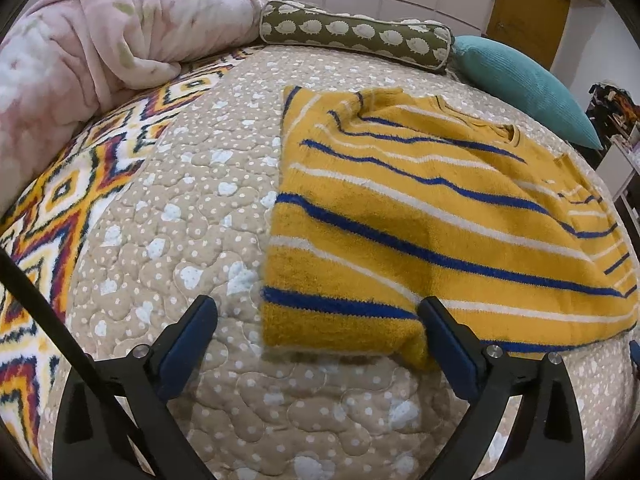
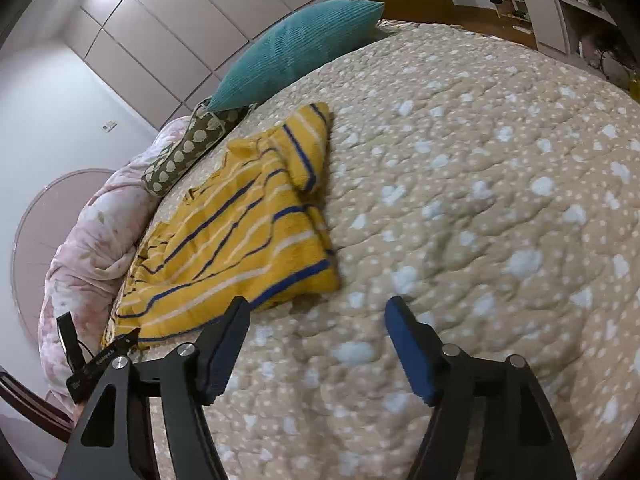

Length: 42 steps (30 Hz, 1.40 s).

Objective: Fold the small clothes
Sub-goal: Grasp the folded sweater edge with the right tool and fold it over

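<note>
Lying on a bed covered by a beige quilted bedspread [image 1: 208, 240] with pale dots is a yellow sweater [image 1: 420, 216] with blue and white stripes, folded into a rough rectangle with its sleeves tucked over the body. It sits well in from the bed's head edge, where a teal cushion [image 1: 524, 84], an olive bolster [image 1: 352, 36] printed with pale hedgehogs and a bunched pink fleece blanket [image 1: 100, 36] are lined up. A zigzag-patterned throw [image 1: 60, 208] shows beneath the pink blanket.

The left gripper [image 1: 316, 312] hangs over the sweater's near hem corner with its jaws spread wide, one blue pad above the bare bedspread, the other above the knit; the pads are not pressing on the fabric.

The right gripper [image 2: 316, 316] is also spread apart, nothing between its jaws, poised over the bedspread just beside the sweater's other near corner. Pale panelled cupboard doors [image 2: 160, 36] rise behind the bed.
</note>
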Available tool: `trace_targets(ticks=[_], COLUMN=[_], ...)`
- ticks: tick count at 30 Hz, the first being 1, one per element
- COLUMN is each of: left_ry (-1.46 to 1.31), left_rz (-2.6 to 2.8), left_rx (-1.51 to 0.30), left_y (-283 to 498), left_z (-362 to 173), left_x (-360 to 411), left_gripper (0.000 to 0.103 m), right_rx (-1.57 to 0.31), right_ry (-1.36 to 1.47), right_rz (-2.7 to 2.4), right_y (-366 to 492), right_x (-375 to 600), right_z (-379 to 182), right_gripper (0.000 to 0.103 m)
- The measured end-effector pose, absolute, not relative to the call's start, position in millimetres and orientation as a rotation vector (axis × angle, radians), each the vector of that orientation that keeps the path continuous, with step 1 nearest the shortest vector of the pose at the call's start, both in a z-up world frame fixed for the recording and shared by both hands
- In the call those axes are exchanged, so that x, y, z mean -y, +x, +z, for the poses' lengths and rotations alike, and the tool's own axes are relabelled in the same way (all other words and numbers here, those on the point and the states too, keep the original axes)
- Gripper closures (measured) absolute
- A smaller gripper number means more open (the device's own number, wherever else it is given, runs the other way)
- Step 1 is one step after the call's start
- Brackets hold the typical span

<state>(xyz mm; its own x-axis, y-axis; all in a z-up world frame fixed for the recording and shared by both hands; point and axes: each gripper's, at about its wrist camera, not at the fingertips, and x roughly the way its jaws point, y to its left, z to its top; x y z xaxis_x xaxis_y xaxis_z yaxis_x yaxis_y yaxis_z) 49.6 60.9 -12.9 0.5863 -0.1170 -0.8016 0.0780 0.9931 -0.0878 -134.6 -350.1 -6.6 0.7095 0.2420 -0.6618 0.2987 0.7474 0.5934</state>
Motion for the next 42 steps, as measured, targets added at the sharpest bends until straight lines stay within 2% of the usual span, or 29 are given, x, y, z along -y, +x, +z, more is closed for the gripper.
trace_targets(ticks=[10,12,20,29,31,33,37,42], left_ry=[-0.060,-0.057,-0.071,-0.217,-0.239,-0.265,-0.314,-0.355], left_rz=[-0.126,-0.109,-0.210,-0.255,-0.246,-0.234,-0.199,-0.137], left_rx=[-0.926,-0.933,-0.894,-0.860,-0.858,-0.854,-0.828,-0.799], left_y=[46.2,44.2,-13.7,-47.5,-51.3,-53.5,-60.1,-67.9], left_z=[-10.5,-6.4,29.9,54.0,56.0,57.6,62.8,64.0], left_x=[-63.8,-62.6,-48.7,-62.5,-68.7,-79.0,-108.1,-148.3], left_gripper=[0.003,0.006,0.008,0.008,0.008,0.008,0.008,0.008], right_rx=[-0.796,-0.799,-0.796,-0.765,-0.749,-0.767,-0.782,-0.747], right_ry=[0.760,0.776,0.766,0.844,0.888,0.935,0.896,0.569], right_rz=[-0.012,-0.011,0.006,-0.002,-0.021,-0.017,-0.040,0.020], right_y=[-150.1,-147.3,-128.3,-85.0,-77.4,-66.1,-48.6,-11.7], right_x=[334.7,337.7,341.8,348.8,353.3,357.5,354.1,283.9], right_z=[-9.0,-8.8,-3.6,-14.1,-16.3,-20.0,-1.6,80.7], right_gripper=[0.027,0.027,0.027,0.027,0.036,0.083,0.085,0.086])
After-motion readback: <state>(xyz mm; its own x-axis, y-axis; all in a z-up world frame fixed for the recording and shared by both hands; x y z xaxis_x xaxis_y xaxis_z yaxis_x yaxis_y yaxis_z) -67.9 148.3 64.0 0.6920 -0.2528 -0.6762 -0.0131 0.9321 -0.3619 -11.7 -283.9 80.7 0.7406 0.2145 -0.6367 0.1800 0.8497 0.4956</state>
